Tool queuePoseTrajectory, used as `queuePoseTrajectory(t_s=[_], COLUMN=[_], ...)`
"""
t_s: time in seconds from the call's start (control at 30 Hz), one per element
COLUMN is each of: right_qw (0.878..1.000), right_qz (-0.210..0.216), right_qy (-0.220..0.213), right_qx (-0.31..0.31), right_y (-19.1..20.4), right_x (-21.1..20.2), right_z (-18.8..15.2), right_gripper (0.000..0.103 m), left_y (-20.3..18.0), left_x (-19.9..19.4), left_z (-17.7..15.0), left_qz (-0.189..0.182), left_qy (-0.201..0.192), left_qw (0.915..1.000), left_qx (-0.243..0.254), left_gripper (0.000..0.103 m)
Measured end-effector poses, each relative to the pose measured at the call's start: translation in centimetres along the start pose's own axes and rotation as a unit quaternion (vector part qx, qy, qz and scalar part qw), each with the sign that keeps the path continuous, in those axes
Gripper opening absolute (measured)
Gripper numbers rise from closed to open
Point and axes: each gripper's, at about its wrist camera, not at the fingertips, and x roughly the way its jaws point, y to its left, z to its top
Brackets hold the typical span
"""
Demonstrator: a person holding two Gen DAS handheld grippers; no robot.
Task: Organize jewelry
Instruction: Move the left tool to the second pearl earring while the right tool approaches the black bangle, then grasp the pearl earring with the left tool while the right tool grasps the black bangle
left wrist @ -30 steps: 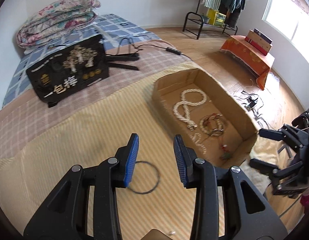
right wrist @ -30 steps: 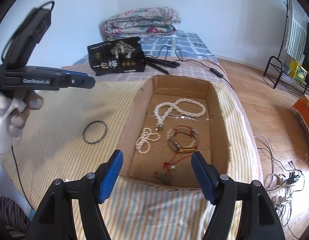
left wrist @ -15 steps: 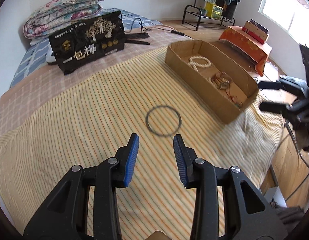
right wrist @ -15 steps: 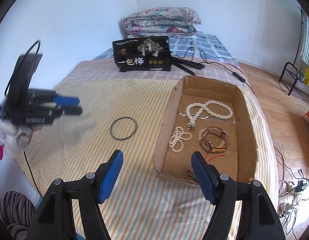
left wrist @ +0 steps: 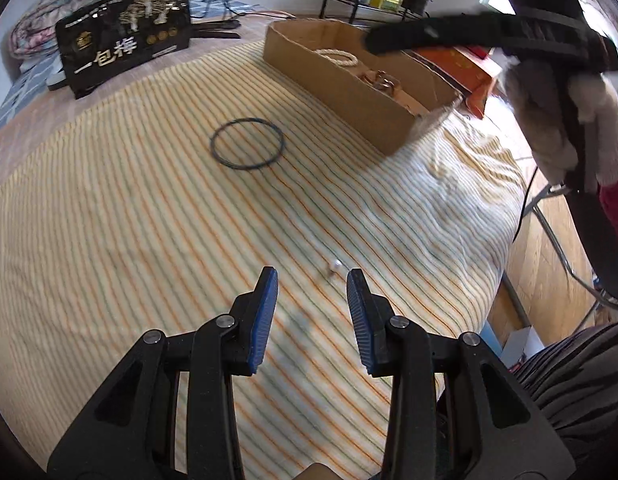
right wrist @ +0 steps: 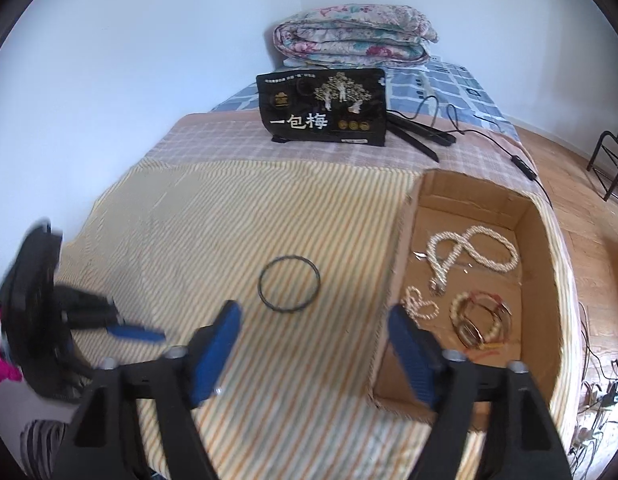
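Observation:
A thin black ring bangle lies flat on the striped blanket, also in the right wrist view. A small pearl bead lies just ahead of my left gripper, which is open and empty. The cardboard box holds a pearl necklace, a small pearl bracelet and a bundle of bangles. My right gripper is open and empty, above the blanket between the bangle and the box. The left gripper also shows blurred at the left of the right wrist view.
A black printed pouch and a black hair straightener with its cord lie at the far end of the bed. A folded floral quilt is behind them. The bed edge drops to wooden floor on the right.
My left gripper has pulled back and left, away from the box, so the bangle lies farther ahead and the pearl bead shows. My right gripper has shifted left toward the bangle.

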Motion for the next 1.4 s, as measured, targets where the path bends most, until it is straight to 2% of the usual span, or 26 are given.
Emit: queuePoseTrajectory(t_s=[0.13,0.37,0.63,0.83,0.97,1.2,1.4], right_qw=[1.000,0.998,0.993,0.986,0.983,0.977,0.974], right_qz=[0.003,0.006,0.019,0.016,-0.005,-0.017,-0.019], right_qy=[0.024,0.058,0.112,0.163,0.181,0.209,0.224], right_qx=[-0.012,-0.023,0.034,0.036,0.026,0.026,0.028], right_y=[1.1,2.6,1.9,2.7,3.2,3.4,3.3], right_x=[2.3,6.6,11.2,14.1,15.0,16.5,17.6], right_z=[1.4,3.1,4.4,4.7,4.4,4.2,4.0], right_gripper=[0.085,0.086,0.086,0.087,0.087,0.089,0.090], left_y=[-0.9,-1.6,-0.9,-0.8,-0.7,-0.9,-0.9], left_x=[1.3,2.8,3.9,4.2,4.3,4.6,4.8], left_z=[-0.3,0.1,-0.2,-0.3,-0.3,-0.2,0.0], left_qz=[-0.018,0.001,-0.005,-0.009,-0.010,-0.007,0.001], left_qy=[0.004,-0.001,-0.001,-0.002,-0.004,-0.005,-0.003], left_qw=[0.9998,0.9998,0.9999,0.9999,0.9998,0.9998,0.9998], left_qx=[0.005,0.018,0.012,0.013,0.014,0.018,0.020], left_gripper=[0.036,0.036,0.036,0.036,0.036,0.036,0.032])
